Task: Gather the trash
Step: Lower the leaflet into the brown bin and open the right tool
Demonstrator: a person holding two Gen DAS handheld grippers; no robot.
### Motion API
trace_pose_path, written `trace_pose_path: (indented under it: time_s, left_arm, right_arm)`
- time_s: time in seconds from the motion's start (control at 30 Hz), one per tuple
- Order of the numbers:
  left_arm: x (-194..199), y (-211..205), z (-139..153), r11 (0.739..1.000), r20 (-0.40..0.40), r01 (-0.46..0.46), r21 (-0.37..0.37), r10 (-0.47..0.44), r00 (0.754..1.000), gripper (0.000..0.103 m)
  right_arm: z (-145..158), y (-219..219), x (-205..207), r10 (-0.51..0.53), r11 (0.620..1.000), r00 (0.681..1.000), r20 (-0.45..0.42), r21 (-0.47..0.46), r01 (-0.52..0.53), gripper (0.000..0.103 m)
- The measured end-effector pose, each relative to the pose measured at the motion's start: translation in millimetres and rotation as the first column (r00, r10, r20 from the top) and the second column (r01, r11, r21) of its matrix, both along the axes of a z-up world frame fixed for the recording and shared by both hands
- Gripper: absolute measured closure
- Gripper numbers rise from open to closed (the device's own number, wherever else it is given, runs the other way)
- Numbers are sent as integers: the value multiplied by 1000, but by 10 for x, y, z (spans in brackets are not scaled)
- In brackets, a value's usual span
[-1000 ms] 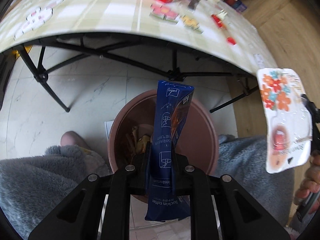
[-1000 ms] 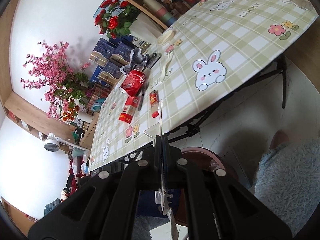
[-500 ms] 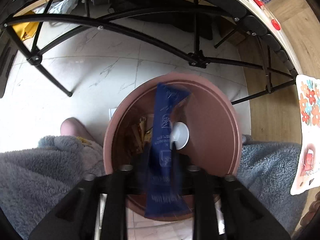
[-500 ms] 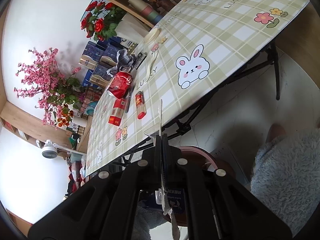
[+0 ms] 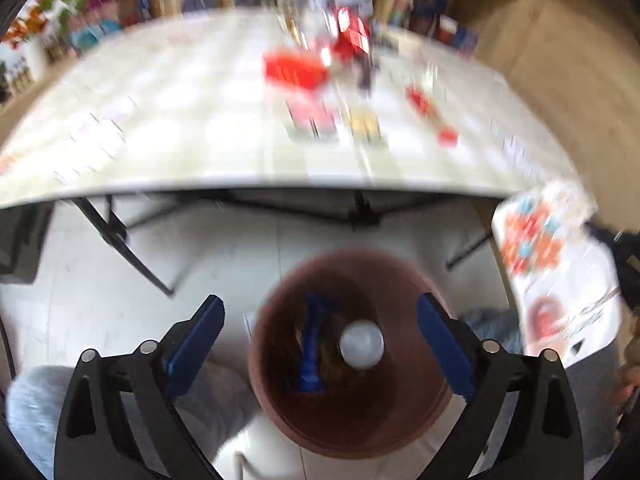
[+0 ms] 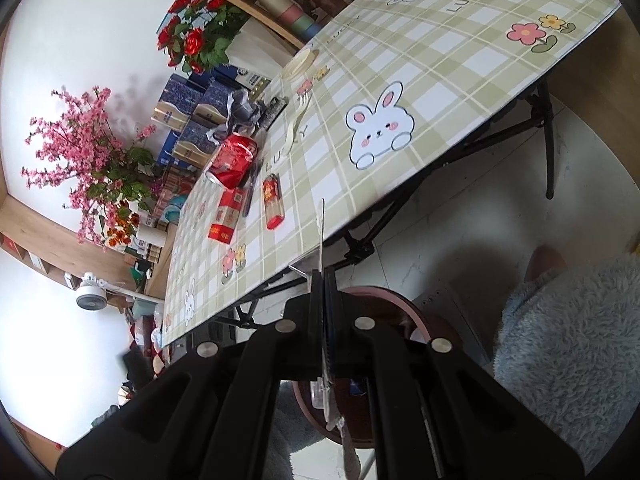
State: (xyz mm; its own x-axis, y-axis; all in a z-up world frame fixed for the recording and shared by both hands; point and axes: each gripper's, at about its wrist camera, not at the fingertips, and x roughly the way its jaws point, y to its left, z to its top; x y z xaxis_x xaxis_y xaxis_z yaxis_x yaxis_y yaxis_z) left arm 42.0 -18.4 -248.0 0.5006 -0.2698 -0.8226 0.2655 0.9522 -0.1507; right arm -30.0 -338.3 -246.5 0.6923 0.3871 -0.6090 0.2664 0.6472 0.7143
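Observation:
A brown round bin (image 5: 400,412) stands on the floor under the table edge. A blue coffee sachet (image 5: 313,348) lies inside it beside a white round lid (image 5: 362,345). My left gripper (image 5: 320,312) hangs above the bin, its jaws opening wide with nothing between them. My right gripper (image 6: 324,276) is shut on a flat white wrapper (image 6: 322,232) seen edge-on. That wrapper (image 5: 560,280), printed with flowers, shows at the right of the blurred left wrist view. The bin's rim (image 6: 384,292) sits just below the right gripper.
The checked table (image 6: 440,60) carries a crushed red can (image 6: 232,160), a red packet (image 6: 226,216), a small red tube (image 6: 273,200) and a white fork (image 6: 296,120). Black folding legs (image 6: 548,140) stand underneath. A person's fleece-clad legs (image 6: 568,360) flank the bin.
My left gripper let go of the blue sachet, which dropped into the bin. Its jaws spread wide and it rose and tilted up toward the table. The right gripper stayed put.

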Motion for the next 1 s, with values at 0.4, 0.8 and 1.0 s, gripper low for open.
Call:
trace_pose_path:
  time_s: [0.4, 0.8, 1.0]
  left_arm:
    - [-273, 478, 382, 990, 233, -143, 15, 136, 963, 6]
    - [-289, 726, 300, 978, 210, -199, -54, 206, 956, 6]
    - [-288, 738, 277, 978, 203, -200, -65, 209, 957, 6]
  right_arm:
    - [-202, 445, 118, 110, 992, 990, -90, -59, -115, 97]
    - [-539, 836, 340, 181, 960, 960, -213, -174, -220, 97]
    - [-688, 916, 421, 185, 945, 947, -262, -217, -245, 98]
